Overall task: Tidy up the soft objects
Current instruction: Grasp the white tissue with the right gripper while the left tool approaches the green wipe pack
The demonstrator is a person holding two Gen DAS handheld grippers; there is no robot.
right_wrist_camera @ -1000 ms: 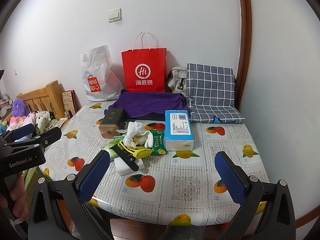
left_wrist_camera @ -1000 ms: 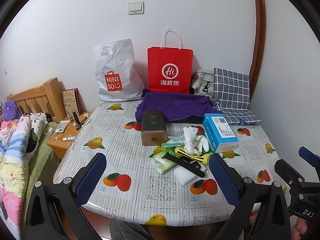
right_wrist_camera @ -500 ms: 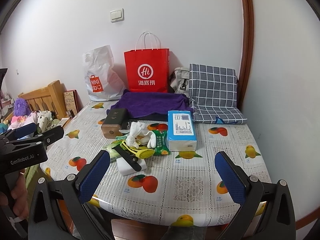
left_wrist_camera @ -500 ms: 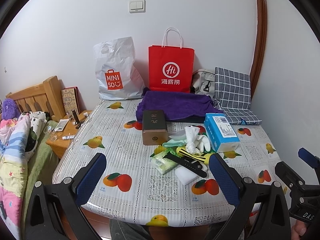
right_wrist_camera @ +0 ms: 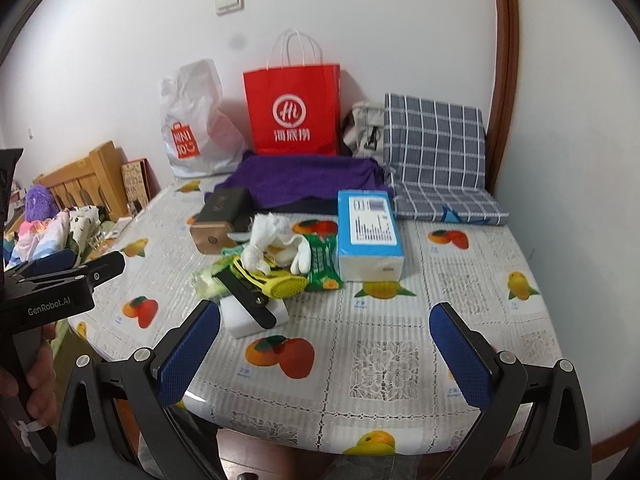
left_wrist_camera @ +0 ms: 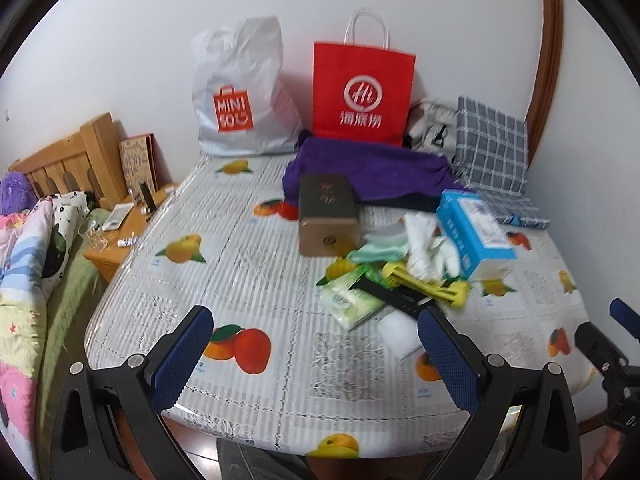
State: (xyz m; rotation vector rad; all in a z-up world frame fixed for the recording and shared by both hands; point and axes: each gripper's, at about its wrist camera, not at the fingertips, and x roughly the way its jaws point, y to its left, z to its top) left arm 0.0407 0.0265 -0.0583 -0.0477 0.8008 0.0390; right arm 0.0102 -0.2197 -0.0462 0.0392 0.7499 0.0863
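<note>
A pile of small items lies mid-table: white gloves [right_wrist_camera: 272, 242] [left_wrist_camera: 428, 246], a white sponge block [right_wrist_camera: 252, 318] [left_wrist_camera: 400, 330], a green wipes pack [left_wrist_camera: 350, 300] [right_wrist_camera: 322, 264], a yellow tool [right_wrist_camera: 280, 284] and a black strap [right_wrist_camera: 246, 296]. A blue tissue pack [right_wrist_camera: 368, 232] [left_wrist_camera: 472, 232] lies to the right of the pile. A purple towel [right_wrist_camera: 304, 180] [left_wrist_camera: 368, 168] lies behind. My left gripper [left_wrist_camera: 316, 352] is open and empty above the table's front edge. My right gripper [right_wrist_camera: 324, 352] is open and empty, also at the front edge.
A brown box [left_wrist_camera: 326, 216] stands left of the pile. A red paper bag [right_wrist_camera: 294, 108], a white Miniso bag [left_wrist_camera: 240, 92] and a checked cushion [right_wrist_camera: 436, 160] line the wall. A bed [left_wrist_camera: 28, 260] and a nightstand [left_wrist_camera: 124, 232] stand at the left.
Both grippers have moved forward and closer to the table, so the pile looks larger. Both stay open and empty.
</note>
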